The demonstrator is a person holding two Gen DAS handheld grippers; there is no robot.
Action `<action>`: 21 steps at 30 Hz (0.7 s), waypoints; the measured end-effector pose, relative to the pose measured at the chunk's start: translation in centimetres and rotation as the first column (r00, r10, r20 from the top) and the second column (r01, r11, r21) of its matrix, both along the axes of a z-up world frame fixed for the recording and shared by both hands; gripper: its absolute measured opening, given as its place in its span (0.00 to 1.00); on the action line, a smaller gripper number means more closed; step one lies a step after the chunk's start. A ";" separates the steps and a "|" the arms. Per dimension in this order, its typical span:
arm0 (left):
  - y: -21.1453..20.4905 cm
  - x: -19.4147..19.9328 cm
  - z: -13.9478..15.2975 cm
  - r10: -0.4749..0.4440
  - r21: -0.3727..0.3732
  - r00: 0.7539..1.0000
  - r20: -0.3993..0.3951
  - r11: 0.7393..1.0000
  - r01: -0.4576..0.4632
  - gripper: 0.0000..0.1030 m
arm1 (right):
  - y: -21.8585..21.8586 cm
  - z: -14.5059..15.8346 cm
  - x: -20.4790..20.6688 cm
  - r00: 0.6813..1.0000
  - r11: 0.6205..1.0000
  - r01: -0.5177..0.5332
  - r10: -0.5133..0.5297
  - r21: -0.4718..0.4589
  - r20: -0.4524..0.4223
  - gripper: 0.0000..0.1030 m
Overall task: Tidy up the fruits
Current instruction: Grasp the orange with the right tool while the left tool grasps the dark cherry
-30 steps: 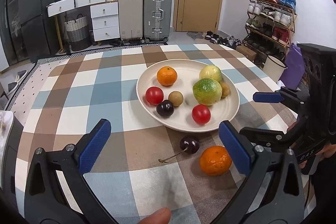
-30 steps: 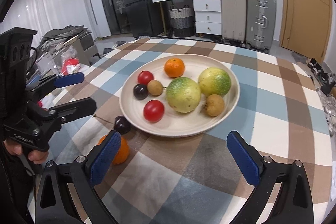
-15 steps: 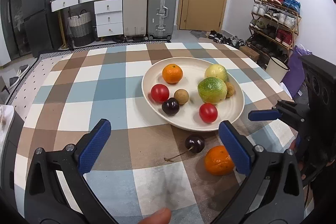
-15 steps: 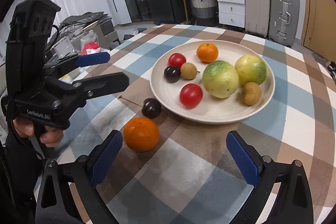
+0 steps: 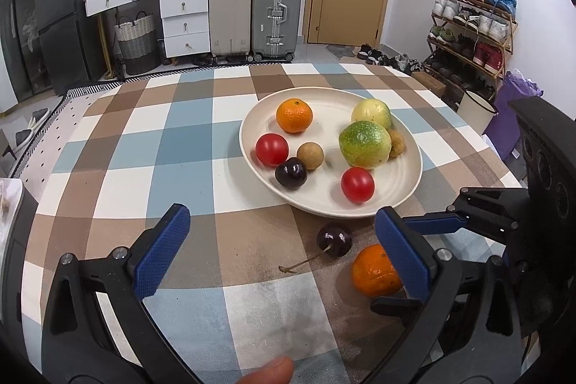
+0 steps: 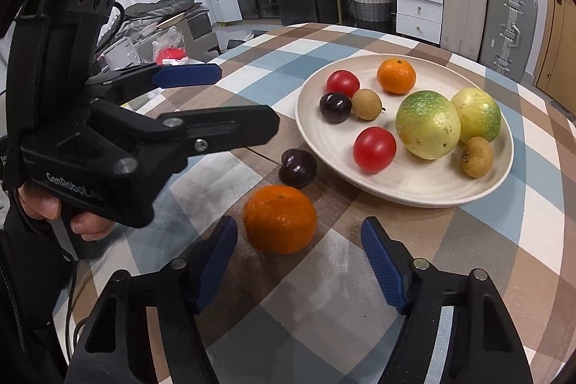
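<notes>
From the left wrist view, the left tongs stand wide open over the checked tabletop with nothing between the pads. A loose orange lies on the cloth to the near right, partly hidden behind the right-hand pad, and a dark cherry with its stem trailing toward the near left sits just beside it, close under the near rim of the white plate. The plate already carries the other fruit. The right tongs come in from the right edge, one blue finger above the orange.

From the right wrist view, the right tongs point straight at the loose orange, which lies just ahead of the two blue pads and slightly left of their middle; the jaws are closing, and neither pad touches the fruit yet. The cherry is just beyond, then the plate farther right. The left tongs hang empty at the left. The right hand is plainly the nearer one; being round, the orange offers no axis to match.
</notes>
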State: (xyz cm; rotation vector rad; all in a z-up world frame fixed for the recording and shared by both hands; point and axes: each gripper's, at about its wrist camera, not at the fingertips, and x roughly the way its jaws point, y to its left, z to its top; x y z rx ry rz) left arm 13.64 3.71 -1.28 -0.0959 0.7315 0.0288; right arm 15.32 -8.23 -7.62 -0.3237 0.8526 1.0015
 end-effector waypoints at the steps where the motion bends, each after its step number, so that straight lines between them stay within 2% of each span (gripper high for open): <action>1: -0.1 0.0 0.0 -0.003 0.001 1.000 -0.001 1.000 0.003 0.99 | 0.1 0.0 -0.1 1.000 1.000 -0.004 0.004 -0.003 0.006 0.64; 5: -0.2 0.2 -0.3 -0.008 0.000 1.000 -0.009 1.000 0.008 0.99 | 0.4 0.1 -0.2 1.000 1.000 -0.028 0.028 0.004 -0.002 0.54; 8: -0.4 0.2 -0.4 -0.012 0.004 1.000 -0.014 1.000 0.012 0.99 | 0.8 0.0 -0.3 0.999 0.999 -0.048 0.048 -0.001 0.000 0.41; 14: -0.5 0.2 -0.5 -0.011 0.003 1.000 -0.021 1.000 0.011 0.99 | 0.6 0.2 -0.3 0.999 0.999 -0.052 0.052 -0.003 0.017 0.41; 21: -0.3 0.3 -0.6 -0.011 -0.005 1.000 -0.022 1.000 0.011 0.99 | -1.1 1.5 0.6 0.999 0.999 -0.002 0.001 0.032 0.039 0.41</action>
